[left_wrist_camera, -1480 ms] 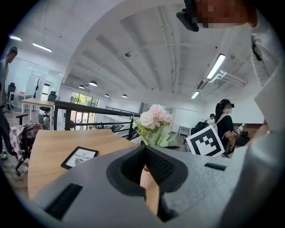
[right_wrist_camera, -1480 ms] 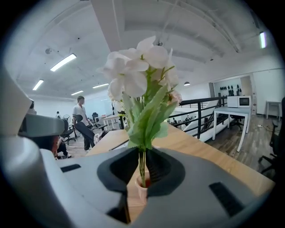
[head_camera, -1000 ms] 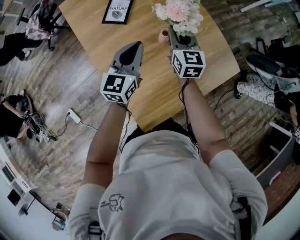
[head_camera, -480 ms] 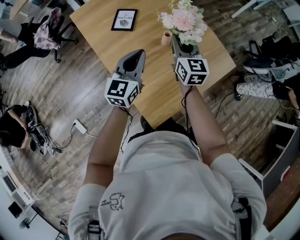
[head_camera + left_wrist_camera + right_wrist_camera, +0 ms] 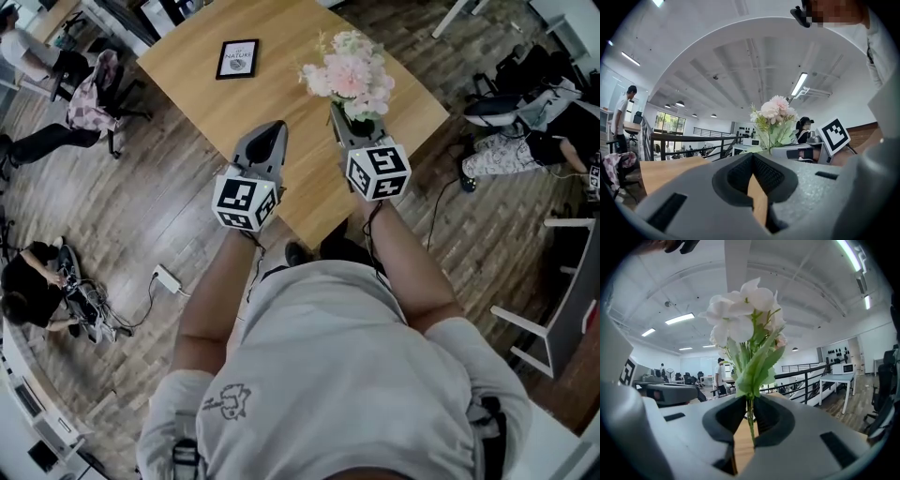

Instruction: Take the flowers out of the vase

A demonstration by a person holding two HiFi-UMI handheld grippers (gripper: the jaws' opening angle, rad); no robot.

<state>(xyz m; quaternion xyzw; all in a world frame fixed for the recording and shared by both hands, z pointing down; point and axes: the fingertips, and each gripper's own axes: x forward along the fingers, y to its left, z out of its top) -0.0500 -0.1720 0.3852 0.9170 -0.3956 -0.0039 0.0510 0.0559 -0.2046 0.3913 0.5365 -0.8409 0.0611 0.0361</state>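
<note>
The right gripper [image 5: 749,401] has its jaws clamped on the thin green stems [image 5: 750,425] of the flowers [image 5: 347,77]. The bouquet stands upright above the jaws, held in the air over the wooden surface [image 5: 281,89]. No vase shows in any view, so I read the pull-out as done and this as the carry-away step. The left gripper [image 5: 270,133] sits alongside, jaws closed on nothing. Next up, by my reckoning: pick a spot, lower the bouquet gently so the blooms don't crush, then release. There's plenty of room, with bare wood to the left and only a framed print [image 5: 236,58] far back. Mind the near edge by the person's body and the right-hand corner, where it's straight down to the floor [image 5: 159,187].
</note>
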